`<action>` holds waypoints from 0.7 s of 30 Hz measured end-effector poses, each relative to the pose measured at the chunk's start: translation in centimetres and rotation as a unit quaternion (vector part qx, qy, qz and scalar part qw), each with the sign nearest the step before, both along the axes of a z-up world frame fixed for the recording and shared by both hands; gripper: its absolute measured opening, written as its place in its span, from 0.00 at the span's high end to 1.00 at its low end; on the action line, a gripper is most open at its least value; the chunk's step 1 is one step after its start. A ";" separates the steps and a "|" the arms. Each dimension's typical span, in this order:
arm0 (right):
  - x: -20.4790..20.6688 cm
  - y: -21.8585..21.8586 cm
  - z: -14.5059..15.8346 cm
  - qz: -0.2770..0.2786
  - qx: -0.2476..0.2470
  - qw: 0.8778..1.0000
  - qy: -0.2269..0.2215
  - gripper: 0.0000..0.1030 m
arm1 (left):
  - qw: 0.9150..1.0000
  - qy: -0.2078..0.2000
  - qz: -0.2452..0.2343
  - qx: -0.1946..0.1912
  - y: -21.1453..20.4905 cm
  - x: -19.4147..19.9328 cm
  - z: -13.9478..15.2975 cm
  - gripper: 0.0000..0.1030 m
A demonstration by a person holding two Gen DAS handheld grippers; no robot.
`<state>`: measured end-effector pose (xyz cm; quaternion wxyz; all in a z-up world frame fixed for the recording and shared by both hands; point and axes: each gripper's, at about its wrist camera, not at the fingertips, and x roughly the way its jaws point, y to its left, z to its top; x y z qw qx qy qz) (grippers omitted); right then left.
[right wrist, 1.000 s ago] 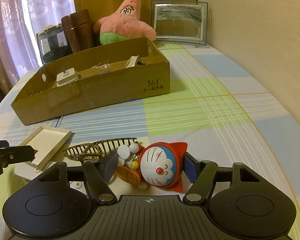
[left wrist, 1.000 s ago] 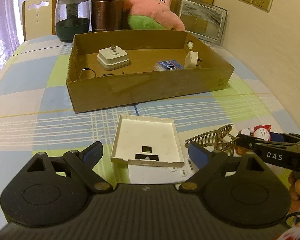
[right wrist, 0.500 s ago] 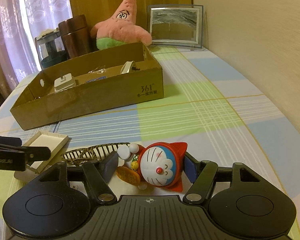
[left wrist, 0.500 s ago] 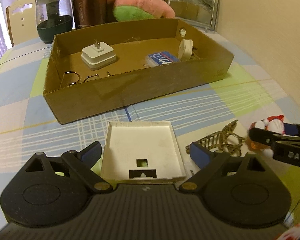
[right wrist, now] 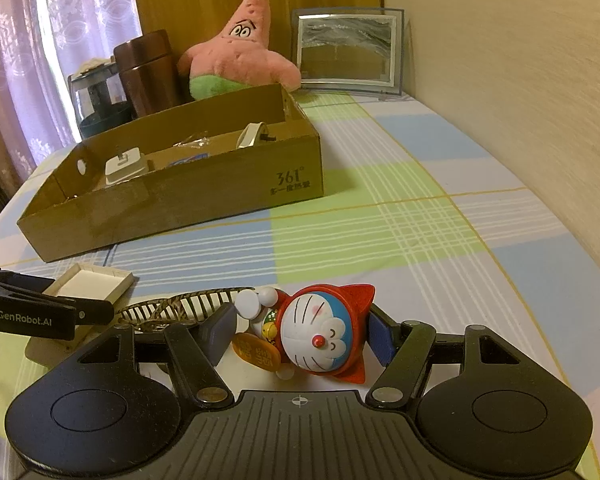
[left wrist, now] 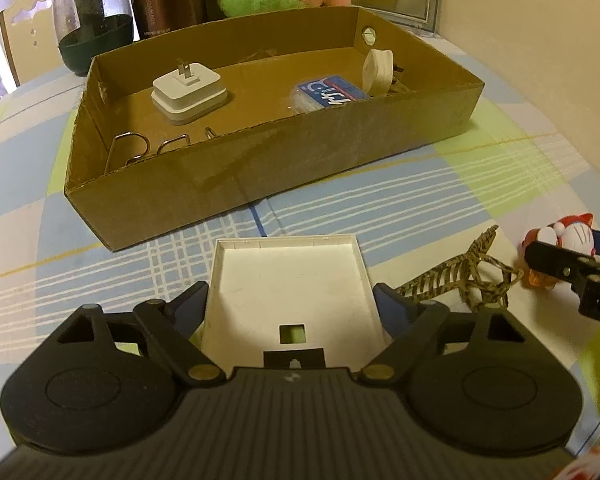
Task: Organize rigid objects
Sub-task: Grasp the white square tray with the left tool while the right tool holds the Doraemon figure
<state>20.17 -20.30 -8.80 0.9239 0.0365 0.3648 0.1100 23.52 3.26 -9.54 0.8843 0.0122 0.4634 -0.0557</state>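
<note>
checked tablecloth (right wrist: 380, 216) | left gripper (left wrist: 292, 304) clamps white tray (left wrist: 288, 280) | right gripper (right wrist: 300, 332) clamps doraemon toy (right wrist: 320, 332)

The right tongs (right wrist: 302, 334) straddle a round red-and-blue Doraemon cat figurine (right wrist: 320, 332), both blue pads touching its sides. Just left lies a brown striped plastic hair comb (right wrist: 172, 308), then a shallow white plastic tray (right wrist: 90, 282) with the left tongs (right wrist: 96, 314) at it. Farther back on the checked-cloth surface (right wrist: 400, 224) sits an open brown cardboard box (right wrist: 204, 192), a pink starfish plush (right wrist: 240, 56) behind.
</note>
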 end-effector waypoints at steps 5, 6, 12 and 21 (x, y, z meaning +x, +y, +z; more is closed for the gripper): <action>0.0 -0.1 0.2 0.000 0.000 1.000 -0.002 0.37 | 1.000 -0.009 0.004 0.011 0.0 -0.2 0.5 0.18; 0.0 -0.1 0.3 0.000 0.000 1.000 -0.002 0.37 | 1.000 -0.011 0.004 0.011 0.0 -0.3 0.6 0.18; -0.1 0.1 1.1 0.003 0.002 1.000 -0.008 0.37 | 1.000 -0.017 0.007 0.003 0.2 -0.9 1.7 0.18; -0.5 0.5 3.0 0.014 0.008 1.000 -0.020 0.37 | 0.999 -0.026 0.019 -0.006 -0.1 -2.5 3.8 0.18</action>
